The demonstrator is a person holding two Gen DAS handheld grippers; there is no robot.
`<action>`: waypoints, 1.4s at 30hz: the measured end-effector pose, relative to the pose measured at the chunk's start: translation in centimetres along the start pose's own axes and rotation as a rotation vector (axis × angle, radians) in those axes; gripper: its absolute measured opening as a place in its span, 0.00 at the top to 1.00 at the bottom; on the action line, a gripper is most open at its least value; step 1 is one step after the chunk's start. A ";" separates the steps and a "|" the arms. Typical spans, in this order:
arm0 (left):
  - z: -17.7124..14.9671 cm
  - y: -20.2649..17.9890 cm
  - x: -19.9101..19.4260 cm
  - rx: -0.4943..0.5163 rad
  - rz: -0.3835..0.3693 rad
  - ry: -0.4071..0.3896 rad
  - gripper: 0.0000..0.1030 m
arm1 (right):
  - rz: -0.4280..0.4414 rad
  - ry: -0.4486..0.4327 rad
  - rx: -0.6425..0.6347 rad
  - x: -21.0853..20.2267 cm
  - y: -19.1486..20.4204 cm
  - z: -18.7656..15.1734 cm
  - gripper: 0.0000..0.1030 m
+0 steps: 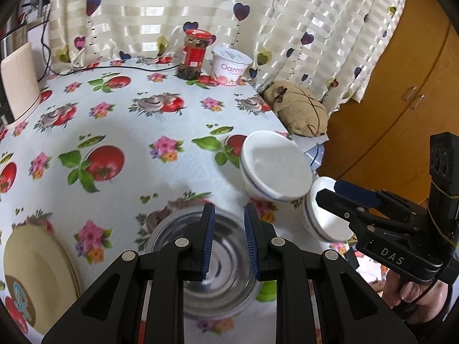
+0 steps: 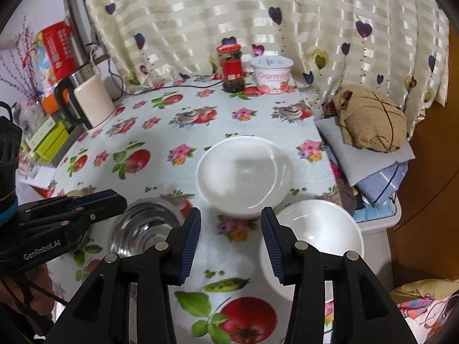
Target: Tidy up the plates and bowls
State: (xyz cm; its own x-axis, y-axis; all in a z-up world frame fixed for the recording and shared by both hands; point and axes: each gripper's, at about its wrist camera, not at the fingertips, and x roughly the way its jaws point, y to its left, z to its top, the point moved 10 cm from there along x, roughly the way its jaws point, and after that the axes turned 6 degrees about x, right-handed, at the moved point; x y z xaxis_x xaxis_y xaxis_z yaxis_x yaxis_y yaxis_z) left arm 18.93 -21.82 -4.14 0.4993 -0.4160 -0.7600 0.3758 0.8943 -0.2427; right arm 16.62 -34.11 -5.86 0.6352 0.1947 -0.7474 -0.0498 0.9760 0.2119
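Nothing is stacked yet: steel bowl (image 2: 145, 226), two white bowls (image 2: 243, 175) and plate (image 1: 37, 275) lie apart; both tongs (image 2: 229, 240) are held empty, narrowly parted.

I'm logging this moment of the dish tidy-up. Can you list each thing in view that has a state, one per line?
Left gripper: open, nothing between its fingers.
Right gripper: open, holding nothing.
Steel bowl: upright, empty.
Far white bowl: upright, empty.
Near white bowl: upright, empty, at the table's right edge.
Yellow plate: flat on the table.
Jar: red lid on.
Yogurt tub: lid on.
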 end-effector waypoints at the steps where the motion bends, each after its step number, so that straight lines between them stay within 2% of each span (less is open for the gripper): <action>1: 0.2 -0.1 0.2 0.002 -0.004 0.000 0.79 | -0.004 0.000 0.003 0.1 -0.3 0.2 0.58; 15: 2.4 -1.1 4.1 0.000 -0.032 0.029 0.79 | -0.042 0.016 0.041 2.2 -3.8 1.9 0.64; 18: 2.7 -1.1 4.9 -0.012 -0.037 0.037 0.79 | -0.049 0.027 0.055 3.1 -4.4 2.1 0.70; 23: 3.0 -1.1 6.2 -0.023 -0.042 0.049 0.79 | -0.057 0.043 0.073 4.3 -5.2 2.4 0.72; 42: 2.9 -1.6 9.1 -0.033 -0.066 0.094 0.81 | -0.047 0.093 0.092 7.4 -5.9 2.0 0.82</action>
State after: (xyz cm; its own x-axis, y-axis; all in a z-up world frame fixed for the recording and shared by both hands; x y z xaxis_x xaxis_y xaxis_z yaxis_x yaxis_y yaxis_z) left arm 25.12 -27.52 -8.96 0.3980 -0.4586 -0.7945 0.3786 0.8710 -0.3131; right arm 23.12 -38.63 -11.39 0.5605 0.1614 -0.8123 0.0517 0.9721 0.2288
